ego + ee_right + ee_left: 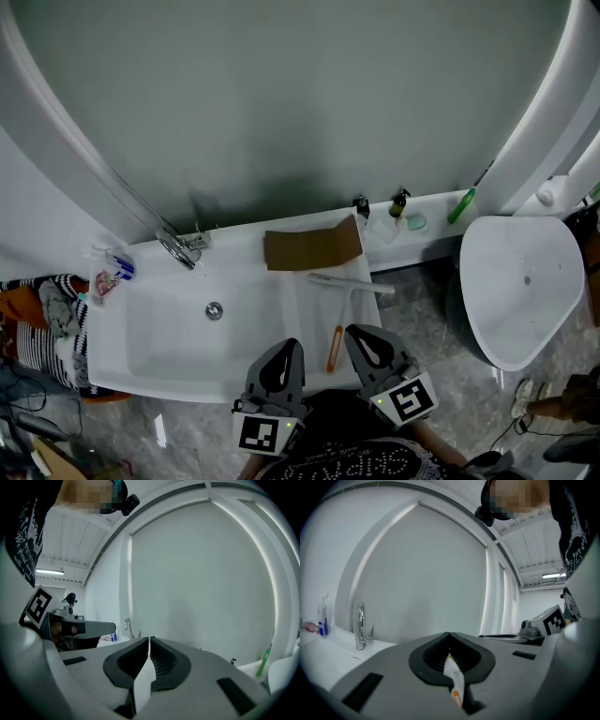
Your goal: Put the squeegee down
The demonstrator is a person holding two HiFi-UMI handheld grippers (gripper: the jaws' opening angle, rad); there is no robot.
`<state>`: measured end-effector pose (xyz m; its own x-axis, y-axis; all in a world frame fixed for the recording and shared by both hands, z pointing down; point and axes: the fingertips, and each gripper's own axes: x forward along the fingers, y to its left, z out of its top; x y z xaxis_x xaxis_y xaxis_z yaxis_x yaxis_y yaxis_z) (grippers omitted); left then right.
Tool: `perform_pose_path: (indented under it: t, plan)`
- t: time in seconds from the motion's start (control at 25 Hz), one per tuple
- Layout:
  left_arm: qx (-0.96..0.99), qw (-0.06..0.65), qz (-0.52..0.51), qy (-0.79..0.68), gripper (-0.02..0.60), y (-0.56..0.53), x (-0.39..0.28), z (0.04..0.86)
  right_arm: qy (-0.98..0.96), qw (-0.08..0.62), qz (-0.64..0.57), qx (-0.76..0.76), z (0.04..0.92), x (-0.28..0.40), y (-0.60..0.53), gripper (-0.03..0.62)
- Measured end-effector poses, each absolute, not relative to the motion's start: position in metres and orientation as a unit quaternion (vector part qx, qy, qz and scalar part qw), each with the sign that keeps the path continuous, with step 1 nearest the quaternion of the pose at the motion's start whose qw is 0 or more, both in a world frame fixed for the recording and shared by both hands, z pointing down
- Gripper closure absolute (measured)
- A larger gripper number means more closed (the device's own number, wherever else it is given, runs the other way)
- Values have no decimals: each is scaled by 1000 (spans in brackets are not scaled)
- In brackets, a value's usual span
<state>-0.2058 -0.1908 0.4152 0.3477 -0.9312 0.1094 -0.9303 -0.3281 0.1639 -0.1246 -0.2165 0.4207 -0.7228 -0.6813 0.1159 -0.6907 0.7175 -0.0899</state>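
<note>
So, the squeegee (335,347) is lying flat on the white worktop (305,319), just right of the basin (169,337), and I'm not holding it with either tool. Its long axis is running away from me toward the wall. The orange grip is at the near end and the pale blade (352,283) is sitting crosswise at the far end, just in front of a piece of brown cardboard (314,248).

The grip is sitting between my two tools, a bit nearer the right hand-held gripper (356,333) than the left hand-held gripper (291,345). Both are showing their jaws pressed together at the tips with nothing clamped. The sliver of white and orange peeking through the hollow in the left gripper view is, I'm guessing, just worktop and grip beyond.

I'm reading the put-down as done. Room-wise it's looking fine: the surface is flat and smooth, the faucet (178,248) is well off to the left, small bottles (400,202) are standing along the back ledge, and the toilet (520,281) is off to the right.
</note>
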Motion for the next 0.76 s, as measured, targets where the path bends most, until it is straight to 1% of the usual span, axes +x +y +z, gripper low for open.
perform_pose_path:
  t: [0.76]
  plan:
    - [813,97,3,-574,577,-191,-210,412,-928,45,76,363,422,-128,-215,565]
